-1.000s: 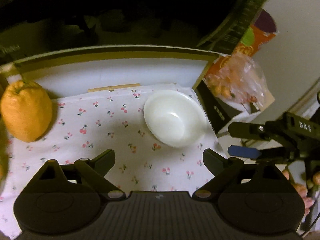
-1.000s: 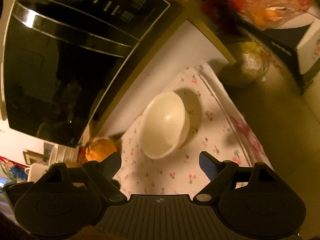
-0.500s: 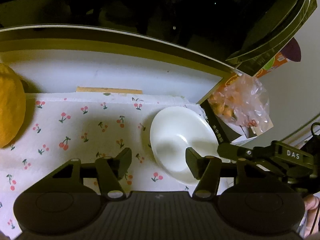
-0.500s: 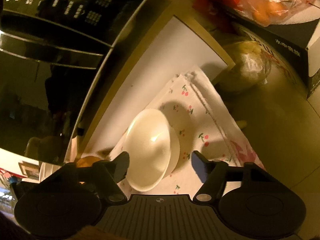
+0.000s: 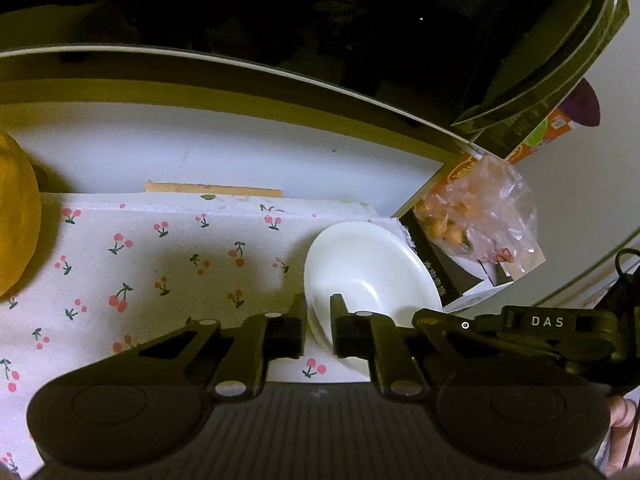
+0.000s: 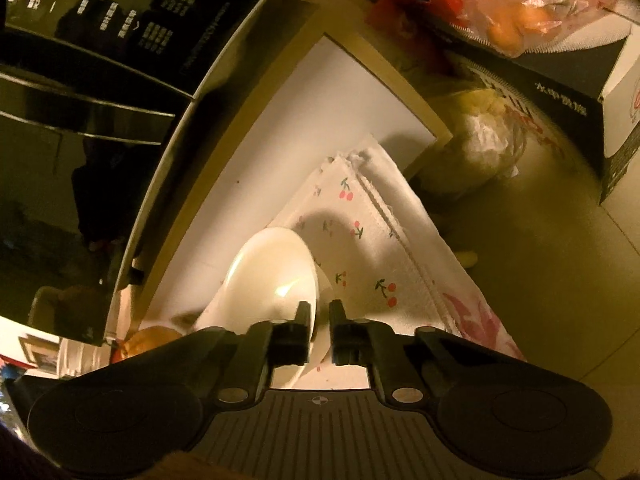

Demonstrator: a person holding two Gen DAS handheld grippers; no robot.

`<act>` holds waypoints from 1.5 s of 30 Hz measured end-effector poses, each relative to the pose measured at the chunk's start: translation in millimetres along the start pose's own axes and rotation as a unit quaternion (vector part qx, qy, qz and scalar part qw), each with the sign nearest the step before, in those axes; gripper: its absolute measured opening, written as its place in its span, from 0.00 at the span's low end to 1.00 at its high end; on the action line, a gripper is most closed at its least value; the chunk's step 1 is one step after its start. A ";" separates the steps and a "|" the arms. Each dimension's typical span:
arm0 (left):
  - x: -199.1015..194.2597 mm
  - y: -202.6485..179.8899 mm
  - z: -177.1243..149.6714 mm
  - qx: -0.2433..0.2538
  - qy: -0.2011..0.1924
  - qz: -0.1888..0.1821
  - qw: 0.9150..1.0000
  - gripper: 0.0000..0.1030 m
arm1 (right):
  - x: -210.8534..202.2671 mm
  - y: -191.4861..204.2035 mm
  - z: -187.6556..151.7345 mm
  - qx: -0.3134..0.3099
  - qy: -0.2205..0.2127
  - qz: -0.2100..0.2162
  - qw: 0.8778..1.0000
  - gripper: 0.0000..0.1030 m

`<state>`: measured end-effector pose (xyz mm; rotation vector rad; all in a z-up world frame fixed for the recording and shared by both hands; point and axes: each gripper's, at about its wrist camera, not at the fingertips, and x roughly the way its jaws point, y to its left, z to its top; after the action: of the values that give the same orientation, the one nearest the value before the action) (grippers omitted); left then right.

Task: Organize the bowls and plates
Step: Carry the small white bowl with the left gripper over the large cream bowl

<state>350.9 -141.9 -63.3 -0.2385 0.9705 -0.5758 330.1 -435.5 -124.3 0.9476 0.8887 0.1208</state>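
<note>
A big black microwave [image 6: 92,128] fills the back of the scene, its glossy door and control panel dark above a white bench [image 5: 224,152]. In front of it lies a white cloth printed with small red cherries [image 5: 160,264], folded in layers, one edge showing in the right wrist view [image 6: 384,248]. Off to the side stands a black box with white lettering [image 6: 560,92], and on top of it a clear plastic bag of small orange fruit [image 5: 480,216]. Just beside that box and the end of the cloth sits a crumpled see-through bag with something pale inside [image 6: 484,148]. At the other end of the cloth rests a large yellow-orange fruit [image 5: 16,220].

The white bowl [image 5: 368,268] sits on the cherry cloth near its corner, close to the black box. Both tools have just been closing, and each now pinches the bowl's rim. The left gripper [image 5: 319,330] has one finger outside the wall and one inside, clamped on the near edge. The right gripper [image 6: 319,332] clamps the opposite edge the same way, with the rim [image 6: 280,276] running between its fingers. In the left view the right tool's dark arm reaches in from the side.
</note>
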 end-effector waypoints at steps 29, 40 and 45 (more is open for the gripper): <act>-84.5 -38.5 -11.8 0.013 -0.008 0.010 1.000 0.08 | -79.4 62.5 -32.7 -0.032 -0.013 -0.005 0.999 0.08; -127.3 -42.4 -41.1 -0.014 -0.013 0.005 1.000 0.08 | -114.7 79.7 -71.8 -0.041 -0.007 -0.013 0.999 0.08; -144.7 -44.2 -61.2 -0.017 -0.017 0.009 1.000 0.08 | -127.4 81.7 -95.5 -0.034 -0.006 -0.013 0.999 0.08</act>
<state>222.2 -93.7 24.6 -0.2679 0.9486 -0.5374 202.0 -381.4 -11.6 0.8716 0.8812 0.1227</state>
